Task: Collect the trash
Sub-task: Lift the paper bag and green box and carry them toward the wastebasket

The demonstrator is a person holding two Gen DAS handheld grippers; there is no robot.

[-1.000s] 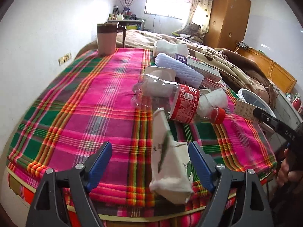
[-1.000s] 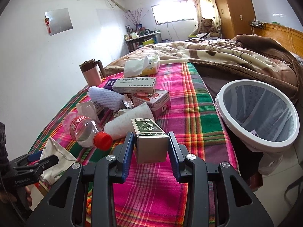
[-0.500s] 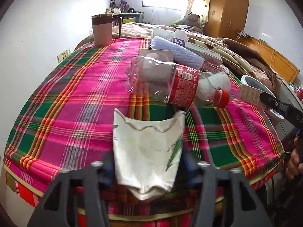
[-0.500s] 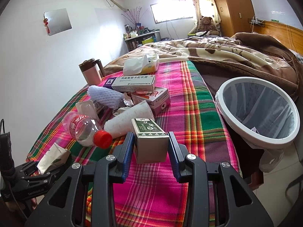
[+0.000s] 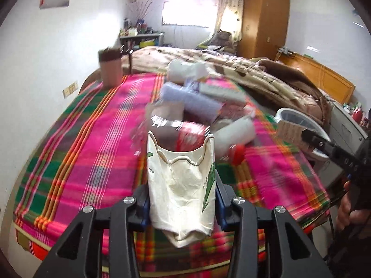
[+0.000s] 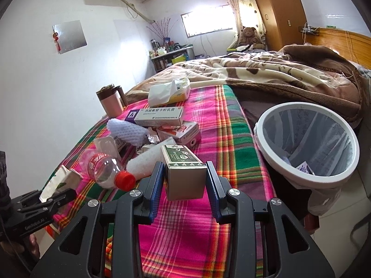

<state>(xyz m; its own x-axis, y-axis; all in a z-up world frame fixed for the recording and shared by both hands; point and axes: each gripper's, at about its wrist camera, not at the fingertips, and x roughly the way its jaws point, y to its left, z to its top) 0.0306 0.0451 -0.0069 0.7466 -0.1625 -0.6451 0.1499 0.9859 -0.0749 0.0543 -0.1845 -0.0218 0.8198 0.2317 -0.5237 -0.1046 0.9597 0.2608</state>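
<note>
Both grippers grip trash, the left gripper point(image 5: 182, 202), jaws just closed, a crumpled paper cup point(image 5: 182, 185) and the right gripper point(image 6: 185, 190) a green box point(image 6: 184, 172); carry each level over the bin point(image 6: 308, 178) before releasing.

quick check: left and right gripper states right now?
Left gripper: jaws have just been closing, now shut on the crumpled paper cup.
Right gripper: shut on the green-topped box.

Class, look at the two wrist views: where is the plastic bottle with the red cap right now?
The plastic bottle lies on its side on the plaid blanket, left of the green box in the right wrist view, beside a white roll.
</note>
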